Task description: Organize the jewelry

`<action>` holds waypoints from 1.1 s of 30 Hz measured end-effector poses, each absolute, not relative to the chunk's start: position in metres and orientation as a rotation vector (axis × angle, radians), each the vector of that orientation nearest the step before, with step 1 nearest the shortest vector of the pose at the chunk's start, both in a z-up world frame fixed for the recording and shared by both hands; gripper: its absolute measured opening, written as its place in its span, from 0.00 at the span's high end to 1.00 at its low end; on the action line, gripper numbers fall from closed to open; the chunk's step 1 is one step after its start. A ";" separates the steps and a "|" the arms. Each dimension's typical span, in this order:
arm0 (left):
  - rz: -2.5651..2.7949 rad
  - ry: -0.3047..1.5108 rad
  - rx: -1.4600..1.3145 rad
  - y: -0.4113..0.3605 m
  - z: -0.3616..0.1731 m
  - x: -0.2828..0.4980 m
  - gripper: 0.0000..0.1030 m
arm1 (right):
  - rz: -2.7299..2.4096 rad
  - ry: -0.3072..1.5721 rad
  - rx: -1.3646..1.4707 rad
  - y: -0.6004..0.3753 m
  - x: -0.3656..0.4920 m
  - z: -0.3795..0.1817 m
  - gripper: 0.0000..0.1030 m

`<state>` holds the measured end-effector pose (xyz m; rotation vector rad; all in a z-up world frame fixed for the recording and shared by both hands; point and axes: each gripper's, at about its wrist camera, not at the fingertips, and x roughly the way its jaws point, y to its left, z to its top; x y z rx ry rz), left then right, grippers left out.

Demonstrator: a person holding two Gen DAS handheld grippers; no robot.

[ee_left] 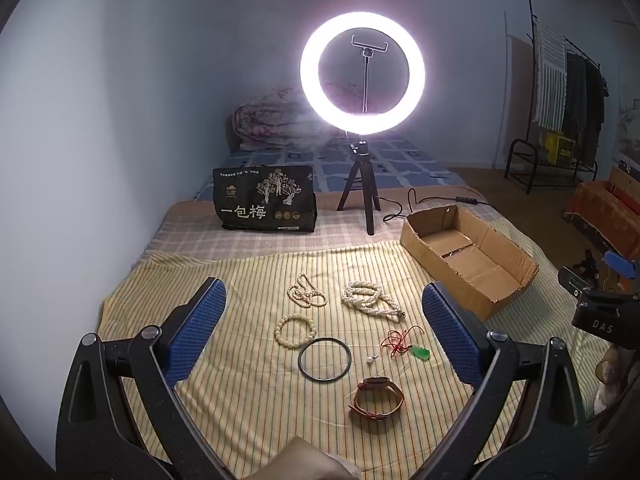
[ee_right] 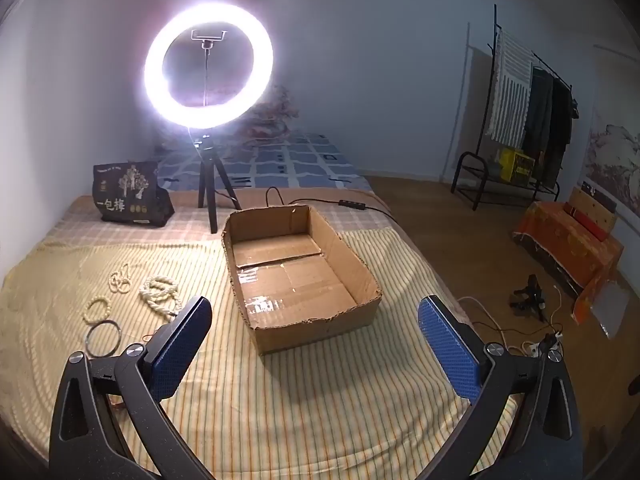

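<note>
- The left gripper (ee_left: pixel 324 320) hangs over the striped cloth (ee_left: pixel 248 412) with fingers spread wide, holding nothing.
- The right gripper (ee_right: pixel 314 328) is likewise spread and bare; its left finger (ee_right: pixel 180 348) hides part of the jewelry.
- Nearest lies a brown watch (ee_left: pixel 376 398), then a dark bangle (ee_left: pixel 324 359), a tiny pearl piece (ee_left: pixel 372 359) hard to identify, and a green pendant (ee_left: pixel 423 352).
- Farther: a bead bracelet (ee_left: pixel 295 332) and pearl strands (ee_left: pixel 370 300).
- The cardboard box (ee_right: pixel 360 280) stands to the right.

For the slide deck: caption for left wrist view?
Open left gripper hovers over jewelry on striped cloth; cardboard box empty.
</note>
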<state>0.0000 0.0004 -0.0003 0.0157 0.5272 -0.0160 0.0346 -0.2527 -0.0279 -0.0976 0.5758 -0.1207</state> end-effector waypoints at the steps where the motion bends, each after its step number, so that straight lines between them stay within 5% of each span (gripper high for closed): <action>1: -0.017 0.529 0.016 0.000 0.000 0.000 0.02 | -0.119 0.577 -0.097 -0.253 0.034 -0.027 0.01; 33: -0.010 0.510 0.007 0.001 0.013 -0.001 0.02 | -0.119 0.572 -0.083 -0.255 0.033 -0.025 0.01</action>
